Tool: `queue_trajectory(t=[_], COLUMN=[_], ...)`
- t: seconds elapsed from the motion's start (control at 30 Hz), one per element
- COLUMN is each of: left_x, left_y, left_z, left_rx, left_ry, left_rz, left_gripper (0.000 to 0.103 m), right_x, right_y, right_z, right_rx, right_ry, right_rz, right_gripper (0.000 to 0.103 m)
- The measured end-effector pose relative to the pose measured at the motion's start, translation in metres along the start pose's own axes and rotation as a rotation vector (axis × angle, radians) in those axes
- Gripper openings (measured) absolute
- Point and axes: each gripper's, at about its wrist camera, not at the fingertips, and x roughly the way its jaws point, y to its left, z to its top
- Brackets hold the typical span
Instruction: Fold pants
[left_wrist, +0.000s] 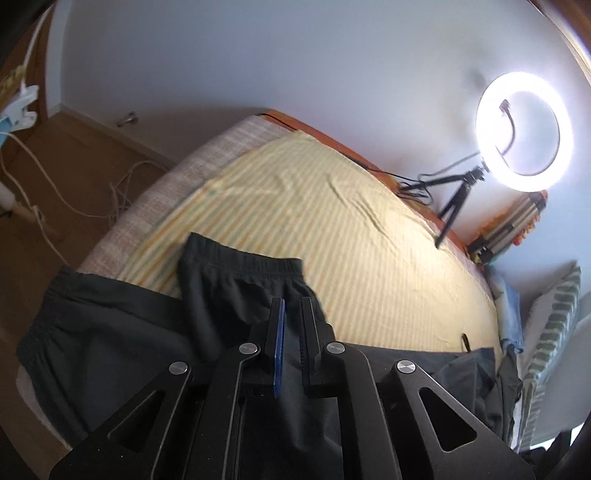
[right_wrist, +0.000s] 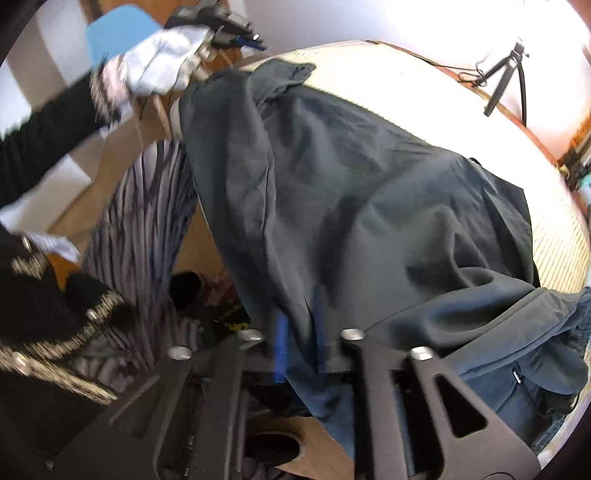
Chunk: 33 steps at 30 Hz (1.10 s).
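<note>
1. I saw the dark pants spread over the near edge of the bed, waistband end folded onto the striped yellow sheet.
2. My left gripper had its fingers pressed nearly together over the pants, close to the waistband; I could not tell whether cloth was pinched between them.
3. My right gripper was blurred; its fingers stood partly apart with a fold of pants between them, seemingly not clamped.
4. A lit ring light stood at the bed's far side.
</note>
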Motion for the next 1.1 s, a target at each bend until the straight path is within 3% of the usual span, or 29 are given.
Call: queue_trajectory(t=[0.03, 0.07, 0.1, 0.33, 0.43, 0.47, 0.53, 0.57, 0.6, 0.67, 0.77, 0.93, 1.0, 1.07, 1.1], left_x=[0.005, 0.009, 0.018, 0.073, 0.08, 0.08, 0.077, 0.076, 0.075, 0.068, 0.053, 0.01, -0.003, -0.017, -0.015], left_y=[-0.007, -0.013, -0.021, -0.057, -0.06, -0.059, -0.053, -0.048, -0.04, -0.022, -0.01, 0.018, 0.03, 0.043, 0.047], left_z=[-0.001, -0.003, -0.004, -0.034, -0.041, -0.042, -0.04, -0.039, -0.036, -0.032, -0.032, -0.039, -0.039, -0.043, -0.04], left_rx=[0.005, 0.015, 0.032, 0.184, 0.23, 0.238, 0.236, 0.229, 0.199, 0.125, 0.1, 0.034, 0.017, -0.007, -0.014], left_ry=[0.011, 0.025, 0.049, 0.218, 0.194, 0.184, 0.163, 0.162, 0.163, 0.16, 0.131, 0.049, 0.017, 0.0, -0.004], left_rz=[0.002, 0.007, 0.022, 0.158, 0.185, 0.178, 0.168, 0.162, 0.135, 0.076, 0.056, 0.013, 0.009, 0.002, 0.001], left_gripper=[0.029, 0.052, 0.061, 0.061, 0.061, 0.06, 0.033, 0.013, 0.008, 0.005, 0.004, 0.004, 0.004, 0.004, 0.004], right_x=[-0.01, -0.017, -0.025, -0.03, -0.006, 0.002, 0.021, 0.035, 0.044, 0.068, 0.099, 0.153, 0.169, 0.178, 0.178], right_y=[-0.002, -0.004, -0.005, -0.013, -0.017, -0.016, -0.017, -0.016, -0.016, -0.012, -0.004, 0.007, 0.01, 0.014, 0.015], right_z=[0.008, 0.013, 0.021, 0.067, 0.094, 0.1, 0.118, 0.129, 0.135, 0.155, 0.175, 0.2, 0.202, 0.2, 0.2], right_rx=[0.014, 0.021, 0.033, -0.01, -0.038, -0.047, -0.074, -0.099, -0.114, -0.139, -0.169, -0.22, -0.231, -0.241, -0.246], right_ry=[-0.042, -0.072, -0.094, -0.16, -0.147, -0.144, -0.145, -0.138, -0.132, -0.124, -0.118, -0.042, 0.006, 0.038, 0.037], right_rz=[0.004, 0.011, 0.021, -0.043, -0.045, -0.048, -0.048, -0.037, -0.035, -0.033, 0.024, 0.028, 0.03, 0.024, 0.02], right_gripper=[0.049, 0.052, 0.052, 0.056, 0.056, 0.056, 0.056, 0.056, 0.056, 0.056, 0.056, 0.055, 0.037, 0.011, 0.009])
